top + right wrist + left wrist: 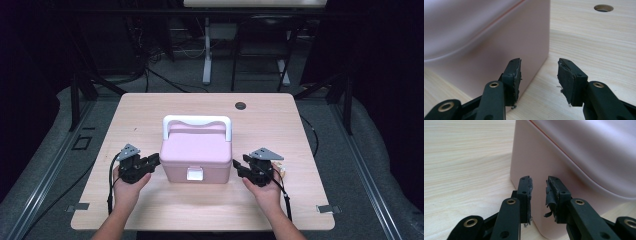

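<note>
Two open grippers, left gripper (154, 161) and right gripper (238, 167), flanking pink box (196, 156).

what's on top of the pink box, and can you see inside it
A white carry handle arches over the far part of the pink box. Its lid is down, with a white latch on the front, so the inside is hidden.

1. The box (196, 156) sits on the table (150, 115), near its front-centre.
2. The left gripper (150, 163) lies just left of the box.
3. The right gripper (240, 169) lies just right of the box.
4. The cable hole (240, 105) lies behind the box.
</note>
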The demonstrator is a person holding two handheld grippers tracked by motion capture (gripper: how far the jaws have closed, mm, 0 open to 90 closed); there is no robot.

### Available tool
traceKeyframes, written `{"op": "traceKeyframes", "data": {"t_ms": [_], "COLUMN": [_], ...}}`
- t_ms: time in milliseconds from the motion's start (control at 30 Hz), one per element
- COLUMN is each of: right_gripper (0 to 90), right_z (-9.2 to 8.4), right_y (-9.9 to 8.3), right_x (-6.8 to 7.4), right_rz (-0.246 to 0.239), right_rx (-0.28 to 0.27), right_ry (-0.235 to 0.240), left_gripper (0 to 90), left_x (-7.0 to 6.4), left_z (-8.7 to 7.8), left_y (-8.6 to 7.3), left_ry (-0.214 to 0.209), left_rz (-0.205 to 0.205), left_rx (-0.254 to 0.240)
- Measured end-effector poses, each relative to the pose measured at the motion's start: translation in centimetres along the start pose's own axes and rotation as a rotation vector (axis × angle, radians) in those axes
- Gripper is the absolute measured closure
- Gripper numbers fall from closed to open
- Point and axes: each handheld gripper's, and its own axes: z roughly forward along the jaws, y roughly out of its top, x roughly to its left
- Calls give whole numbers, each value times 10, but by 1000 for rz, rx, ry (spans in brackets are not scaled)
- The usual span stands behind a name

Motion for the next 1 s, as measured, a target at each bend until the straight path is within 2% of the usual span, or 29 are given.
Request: {"op": "traceKeyframes", "data": {"t_ms": [133, 233, 333, 500, 533, 567, 600, 633, 667, 700, 733, 833, 867, 1000], "right_gripper": [543, 567, 586, 632, 674, 674, 733, 733, 787, 787, 840, 875, 895, 898], "right_z": [0, -1, -1, -1, 0, 0, 0, 0, 1, 1, 1, 1, 1, 1], "right_y": [-1, -5, -6, -7, -7, -7, -7, -7, -7, -7, -7, -7, -7, -7], "right_x": [4, 6, 6, 9, 11, 11, 16, 16, 20, 20, 24, 27, 29, 31], "right_rz": [-11, 2, -5, -8, -17, -17, -42, -42, -74, -74, -90, -99, -98, -117], "right_rx": [-14, -29, -33, -39, -42, -42, -46, -46, -50, -50, -44, -44, -43, -39], "right_ry": [-23, -28, -28, -35, -41, -41, -55, -55, -73, -73, -84, -92, -98, -119], "left_gripper": [738, 749, 753, 784, 795, 795, 823, 823, 849, 849, 880, 896, 898, 900], "left_x": [-4, -7, -8, -11, -13, -14, -15, -16, -17, -18, -19, -21, -22, -25], "left_z": [-2, -3, -3, -3, -3, -3, -3, -3, -3, -3, -2, -2, -4, -3], "left_y": [-2, -3, -4, -4, -3, -3, -3, -3, -3, -3, -4, -3, -3, -2], "left_ry": [-2, -3, 6, 18, 27, 29, 31, 38, 33, 37, 35, 37, 38, 54], "left_rz": [22, 17, 5, 11, 14, 17, 27, 23, 22, 21, 23, 19, 17, 3], "left_rx": [3, 3, -1, 0, 1, 1, 4, 2, 3, 4, -2, 1, 17, 19]}}
